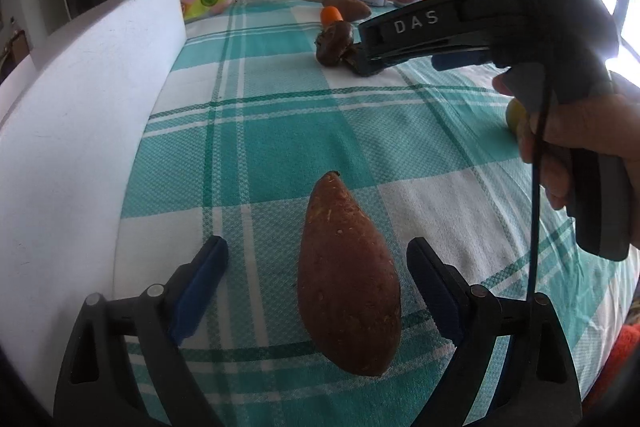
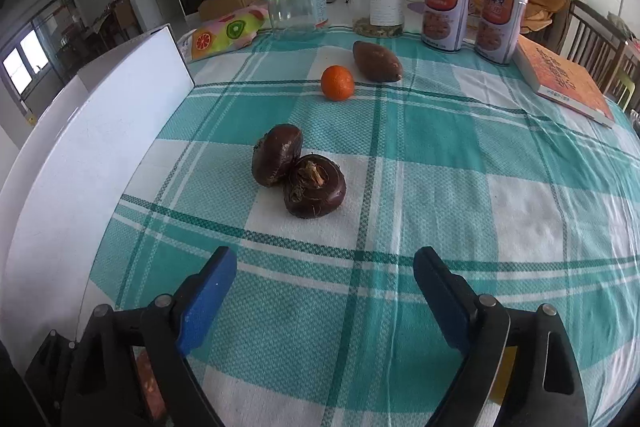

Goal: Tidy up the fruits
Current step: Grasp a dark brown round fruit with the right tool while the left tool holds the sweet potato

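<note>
A brown sweet potato (image 1: 348, 275) lies on the checked cloth between the open fingers of my left gripper (image 1: 318, 257), touched by neither pad. My right gripper (image 2: 324, 269) is open and empty, a short way before two dark brown water chestnuts (image 2: 298, 171) that lean on each other. Beyond them lie an orange (image 2: 337, 83) and a second sweet potato (image 2: 377, 62). In the left wrist view the right gripper (image 1: 362, 61) reaches in from the right beside the chestnuts (image 1: 334, 43). A yellow fruit (image 1: 515, 115) shows partly behind the hand.
A white box wall (image 1: 92, 95) runs along the left edge, also in the right wrist view (image 2: 100, 131). At the back stand two clear jars (image 2: 294, 1), two cans (image 2: 446, 9), a fruit-print bag (image 2: 224, 33) and an orange book (image 2: 568, 83).
</note>
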Demonstrator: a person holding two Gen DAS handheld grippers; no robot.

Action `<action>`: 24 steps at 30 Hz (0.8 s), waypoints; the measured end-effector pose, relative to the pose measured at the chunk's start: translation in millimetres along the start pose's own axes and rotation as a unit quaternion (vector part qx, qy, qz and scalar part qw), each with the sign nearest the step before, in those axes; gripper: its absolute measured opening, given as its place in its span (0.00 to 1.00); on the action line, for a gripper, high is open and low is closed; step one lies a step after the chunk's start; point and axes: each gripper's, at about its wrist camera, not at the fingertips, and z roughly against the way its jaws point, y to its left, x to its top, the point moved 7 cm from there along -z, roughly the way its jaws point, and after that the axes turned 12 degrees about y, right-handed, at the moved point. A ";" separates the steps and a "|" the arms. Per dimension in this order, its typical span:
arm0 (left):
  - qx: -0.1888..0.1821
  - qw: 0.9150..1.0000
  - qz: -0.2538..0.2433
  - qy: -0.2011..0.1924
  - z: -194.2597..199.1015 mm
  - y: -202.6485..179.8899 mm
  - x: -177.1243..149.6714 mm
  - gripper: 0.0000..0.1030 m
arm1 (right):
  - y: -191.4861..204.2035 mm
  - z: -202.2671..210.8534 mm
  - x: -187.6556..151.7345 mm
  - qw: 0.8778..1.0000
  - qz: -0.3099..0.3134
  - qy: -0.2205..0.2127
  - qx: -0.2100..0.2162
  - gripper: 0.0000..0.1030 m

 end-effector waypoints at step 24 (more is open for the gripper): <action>-0.199 0.975 0.082 -0.056 158.7 45.8 -26.0 0.41 | 80.8 120.9 -113.8 0.974 -0.043 -0.017 0.221 0.41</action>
